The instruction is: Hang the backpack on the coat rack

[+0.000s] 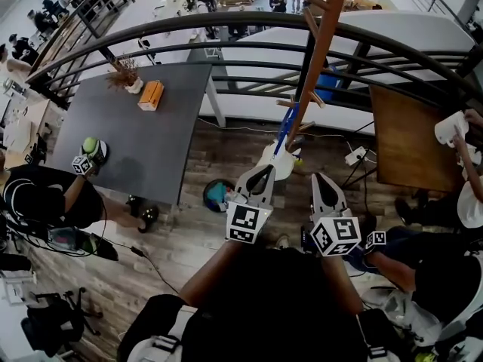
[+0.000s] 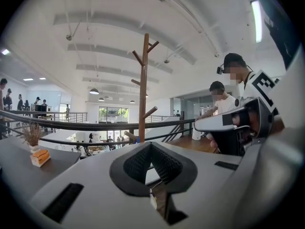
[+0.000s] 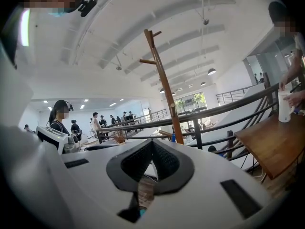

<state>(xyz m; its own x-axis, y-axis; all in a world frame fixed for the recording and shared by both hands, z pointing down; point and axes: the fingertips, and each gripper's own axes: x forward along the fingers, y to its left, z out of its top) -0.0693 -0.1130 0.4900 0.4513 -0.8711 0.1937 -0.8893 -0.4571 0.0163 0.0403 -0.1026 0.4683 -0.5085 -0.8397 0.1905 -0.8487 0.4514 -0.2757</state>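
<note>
The wooden coat rack [image 1: 321,51] stands in front of me, just inside the curved railing; its pole and pegs also show in the left gripper view [image 2: 143,80] and the right gripper view [image 3: 162,75]. Low on the pole hangs a white bag-like thing [image 1: 278,161] with a blue strap [image 1: 285,130], apparently the backpack. My left gripper [image 1: 266,168] points at it from just below, jaws shut and empty. To its right, my right gripper [image 1: 318,176] is also shut on nothing. From each gripper's own camera, the left gripper [image 2: 150,144] and right gripper [image 3: 152,142] block most of the bag.
A grey table [image 1: 151,134] at the left holds an orange box [image 1: 151,95] and a dried plant [image 1: 124,74]. The black railing [image 1: 226,25] curves behind the rack. A wooden table [image 1: 411,142] stands at the right. People sit on both sides. A power strip [image 1: 355,155] lies on the floor.
</note>
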